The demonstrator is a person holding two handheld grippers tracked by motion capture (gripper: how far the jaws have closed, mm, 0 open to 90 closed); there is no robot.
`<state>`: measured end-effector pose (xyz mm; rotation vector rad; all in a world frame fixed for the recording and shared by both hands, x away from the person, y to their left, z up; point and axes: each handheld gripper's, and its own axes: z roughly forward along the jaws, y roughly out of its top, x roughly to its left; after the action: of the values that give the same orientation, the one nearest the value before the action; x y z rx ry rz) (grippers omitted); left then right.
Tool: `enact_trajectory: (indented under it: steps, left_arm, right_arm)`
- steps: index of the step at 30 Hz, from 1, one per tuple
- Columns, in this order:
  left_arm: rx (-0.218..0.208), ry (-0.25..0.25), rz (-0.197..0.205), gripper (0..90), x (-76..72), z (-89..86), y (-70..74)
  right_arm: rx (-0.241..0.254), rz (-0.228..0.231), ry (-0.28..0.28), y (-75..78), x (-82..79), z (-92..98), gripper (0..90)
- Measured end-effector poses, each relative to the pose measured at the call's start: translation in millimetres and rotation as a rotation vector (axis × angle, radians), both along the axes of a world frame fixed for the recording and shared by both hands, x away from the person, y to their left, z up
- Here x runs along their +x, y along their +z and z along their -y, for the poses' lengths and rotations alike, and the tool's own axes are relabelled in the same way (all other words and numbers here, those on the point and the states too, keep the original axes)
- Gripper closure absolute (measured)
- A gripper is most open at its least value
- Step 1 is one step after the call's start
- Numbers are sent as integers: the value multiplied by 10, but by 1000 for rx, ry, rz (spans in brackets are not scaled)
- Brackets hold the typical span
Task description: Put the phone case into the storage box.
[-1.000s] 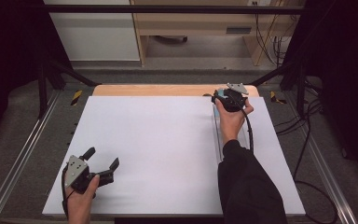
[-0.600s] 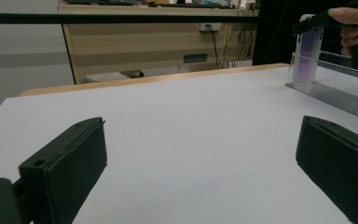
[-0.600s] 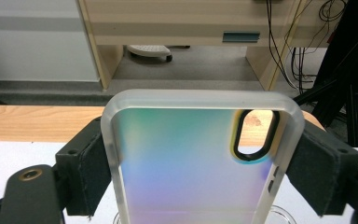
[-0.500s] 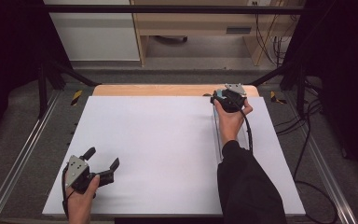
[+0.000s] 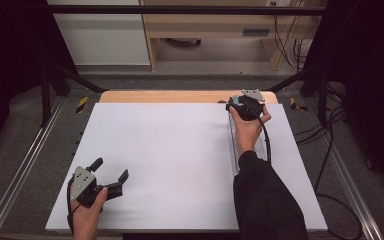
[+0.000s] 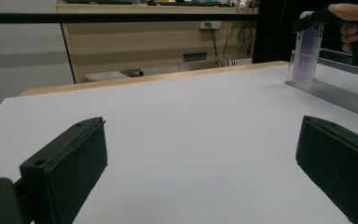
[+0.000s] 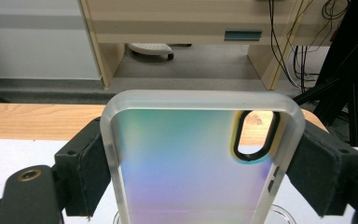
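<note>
White tabletop (image 5: 180,160), and at its far right edge stands the translucent iridescent phone case (image 7: 191,163), upright, pinched between the right gripper (image 5: 240,106) pads over a clear acrylic rack (image 5: 232,145); left gripper (image 5: 111,172) rests near-left, jaws spread wide, nothing between them.

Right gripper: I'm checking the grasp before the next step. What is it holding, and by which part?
The right gripper clamps a translucent iridescent phone case by its two long side edges.

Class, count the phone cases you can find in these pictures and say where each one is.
1. The phone case, translucent and iridescent, stands upright at the table's far right, clamped between the right hand-held gripper's jaws above a clear rack. Others may be hidden behind the hand.
</note>
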<state>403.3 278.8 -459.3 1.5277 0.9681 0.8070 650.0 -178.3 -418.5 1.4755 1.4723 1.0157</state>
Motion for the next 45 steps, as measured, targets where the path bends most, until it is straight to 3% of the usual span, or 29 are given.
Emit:
enact_trajectory:
  steps: [6,17,24,45]
  left_arm:
    - [-3,3,-2,16,0,-3,-1]
    - [-2,1,-4,16,1,1,-2]
    - [3,-2,-6,18,2,3,-2]
    - [2,-1,-8,19,-3,4,-1]
  right_arm:
    - [-24,-9,27,-4,3,-16,168]
    - [-14,-12,27,-5,3,-11,165]
    - [30,-24,21,-8,16,19,146]
    - [56,-33,27,-14,26,52,113]
